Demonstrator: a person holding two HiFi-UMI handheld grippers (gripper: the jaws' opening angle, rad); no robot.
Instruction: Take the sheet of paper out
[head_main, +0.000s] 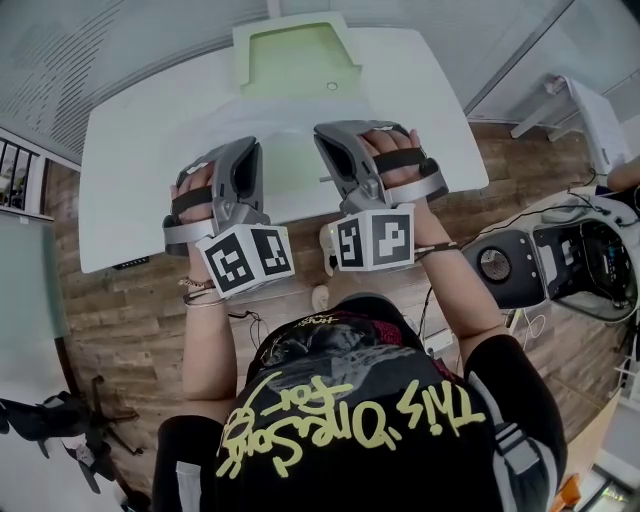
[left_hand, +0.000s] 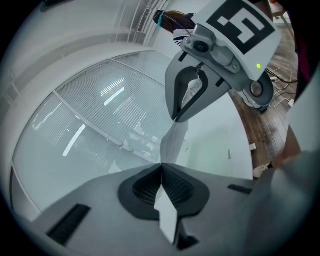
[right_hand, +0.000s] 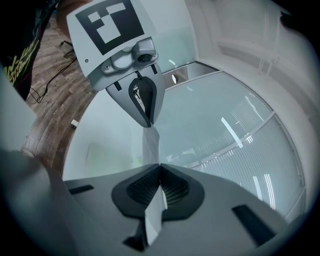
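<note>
near the person, the left gripper (left_hand: 161, 167) and right gripper (right_hand: 159, 166) face each other, each pinched tight on one end of the sheet of paper (left_hand: 172, 142), held edge-on above the white table (head_main: 130, 150). bare tabletop lies to both sides. a green folder (head_main: 290, 60) sits at the far edge.

table (head_main: 130, 150) bare out to both side edges. green tray (head_main: 290, 60) blocks the far edge. sheet of paper (left_hand: 172, 142) stretched between left gripper (left_hand: 161, 169) and right gripper (right_hand: 160, 167) closes that gap.

An office: white desk (head_main: 150, 150), glass partition walls (left_hand: 100, 110), wood-plank floor (head_main: 120, 330).
</note>
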